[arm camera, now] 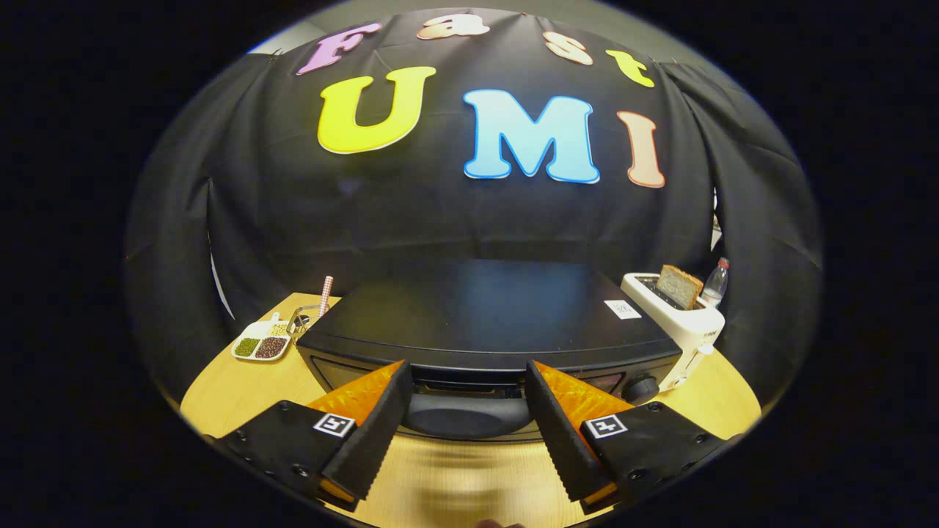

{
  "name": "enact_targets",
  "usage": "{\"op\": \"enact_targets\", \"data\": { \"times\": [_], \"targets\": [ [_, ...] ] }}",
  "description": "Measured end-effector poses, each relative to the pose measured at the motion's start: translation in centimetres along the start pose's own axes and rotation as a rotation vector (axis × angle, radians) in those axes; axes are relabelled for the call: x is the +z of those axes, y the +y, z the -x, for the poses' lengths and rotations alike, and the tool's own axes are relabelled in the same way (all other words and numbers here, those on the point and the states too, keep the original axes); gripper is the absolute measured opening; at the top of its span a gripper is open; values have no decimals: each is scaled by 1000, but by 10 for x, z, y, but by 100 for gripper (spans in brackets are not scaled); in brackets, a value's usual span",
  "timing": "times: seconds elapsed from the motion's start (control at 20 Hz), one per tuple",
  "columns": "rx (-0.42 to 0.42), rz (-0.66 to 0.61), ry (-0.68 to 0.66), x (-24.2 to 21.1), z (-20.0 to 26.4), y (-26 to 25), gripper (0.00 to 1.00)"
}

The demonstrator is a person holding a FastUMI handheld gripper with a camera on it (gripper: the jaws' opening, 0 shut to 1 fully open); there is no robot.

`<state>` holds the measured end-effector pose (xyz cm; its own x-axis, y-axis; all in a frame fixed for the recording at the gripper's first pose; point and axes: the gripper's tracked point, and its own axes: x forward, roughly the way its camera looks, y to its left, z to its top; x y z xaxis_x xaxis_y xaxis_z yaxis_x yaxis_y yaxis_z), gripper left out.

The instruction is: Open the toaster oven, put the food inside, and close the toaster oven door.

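Off to the left of the fingers and well beyond them, a small white divided dish [260,343] sits on the pale wooden table [242,389], its compartments holding what look like dried beans or grains, green in one and dark red-brown in another. Just beside it stands a clear glass holder [299,323] with a striped straw-like stick [326,287] poking up. A wide swing to that side could scatter all of it.

Straight ahead is the toaster oven [484,315], a low black box with a smooth, faintly glossy flat top and a small white sticker [622,309]. Its door looks closed, so I judge that the opening step is not yet done. The gripper [466,392] is released, its fingers spread wide with toothed inner faces, and the rounded dark door handle [466,414] lies between the tips, touching neither as far as I can tell. The handle is bulbous and slick-looking. If the fingers close too near its edge they may slide off, and a pull from a shallow bite could drag the whole oven forward across the smooth tabletop instead of swinging the door.

To the right of the right finger is a round black knob [640,387], which a stray tip could turn. Beyond it stands a white plastic toaster [678,315] with a rough brown slice of bread [678,286] upright in its slot, and a clear bottle [717,282] behind.
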<state>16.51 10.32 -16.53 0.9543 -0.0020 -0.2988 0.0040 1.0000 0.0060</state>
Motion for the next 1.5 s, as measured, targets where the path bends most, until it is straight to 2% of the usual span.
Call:
{"op": "enact_targets", "data": {
  "times": [0.3, 1.25, 1.5],
  "targets": [
    [6, 3, 59, -4, 1, 3, 100],
    [67, -6, 203, -50, 52, 6, 100],
    [95, 37, 237, -69, 64, 6, 100]
  ]
}}
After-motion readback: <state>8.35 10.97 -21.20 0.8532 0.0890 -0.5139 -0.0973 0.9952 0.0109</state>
